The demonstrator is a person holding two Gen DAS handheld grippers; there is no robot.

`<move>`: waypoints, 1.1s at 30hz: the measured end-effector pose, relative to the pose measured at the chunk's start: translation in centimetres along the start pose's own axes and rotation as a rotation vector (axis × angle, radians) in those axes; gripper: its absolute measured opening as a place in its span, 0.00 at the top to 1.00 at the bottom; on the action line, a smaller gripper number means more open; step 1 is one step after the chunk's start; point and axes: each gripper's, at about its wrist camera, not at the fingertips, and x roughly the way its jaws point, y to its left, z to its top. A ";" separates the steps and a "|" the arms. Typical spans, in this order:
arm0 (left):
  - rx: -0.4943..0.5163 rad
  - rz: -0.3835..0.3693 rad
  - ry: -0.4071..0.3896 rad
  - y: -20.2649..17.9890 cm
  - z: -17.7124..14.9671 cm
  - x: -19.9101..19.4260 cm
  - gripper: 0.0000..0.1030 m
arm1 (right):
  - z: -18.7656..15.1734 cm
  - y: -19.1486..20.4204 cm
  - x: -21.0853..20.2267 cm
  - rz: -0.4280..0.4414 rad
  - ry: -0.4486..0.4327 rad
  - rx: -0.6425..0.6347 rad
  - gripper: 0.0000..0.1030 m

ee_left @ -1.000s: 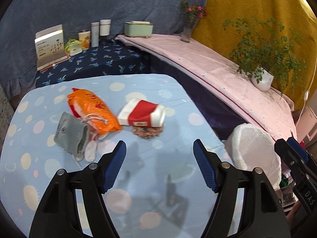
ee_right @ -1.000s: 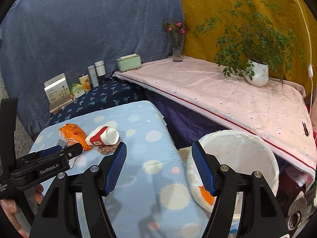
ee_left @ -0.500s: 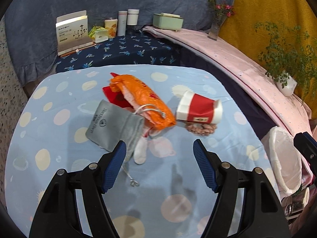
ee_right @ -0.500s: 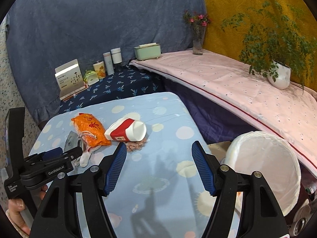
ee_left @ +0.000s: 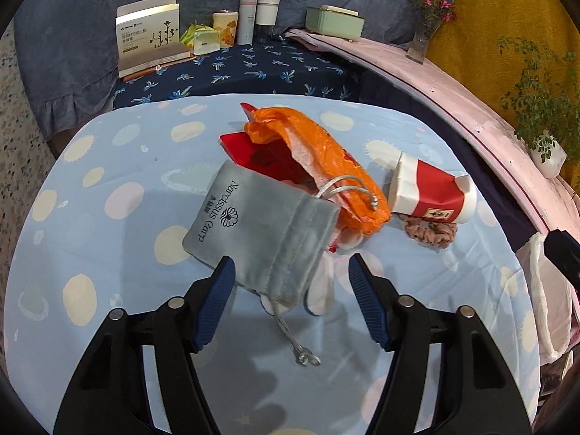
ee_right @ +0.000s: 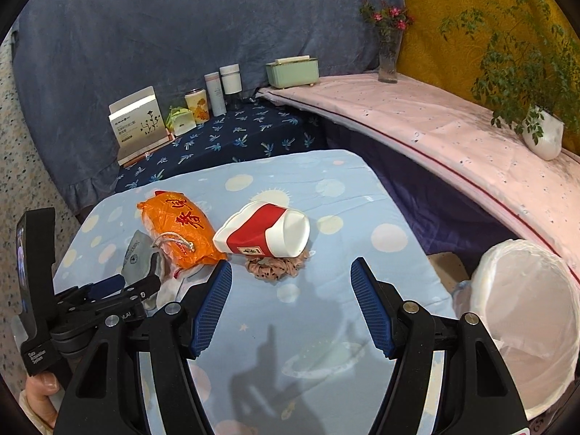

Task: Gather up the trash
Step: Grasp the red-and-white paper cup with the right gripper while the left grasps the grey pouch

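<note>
L claw (ee_left: 290, 282) held over near end of grey drawstring fabric pouch (ee_left: 261, 224); jaws just narrowed, pouch between pads, no press seen. R claw (ee_right: 290, 290) wide, nothing between. Crumpled orange plastic bag (ee_left: 319, 166) lain behind pouch, mid worktop (ee_left: 108, 217); red-white paper cup (ee_right: 264, 233) on side to right. White-lined bin (ee_right: 522, 319) near right, off worktop.
</note>
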 end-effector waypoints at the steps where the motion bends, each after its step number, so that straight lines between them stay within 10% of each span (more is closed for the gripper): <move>1: -0.003 -0.005 0.004 0.2 0.1 0.2 0.46 | 0.1 0.1 0.4 0.001 0.004 0.000 0.36; 13: -0.024 -0.099 0.012 0.7 0.9 0.6 0.93 | 1.5 1.1 5.4 0.013 0.047 0.001 0.36; 33: -0.049 -0.101 -0.011 0.6 0.8 -0.3 0.96 | 2.0 0.2 9.6 0.039 0.102 0.075 0.83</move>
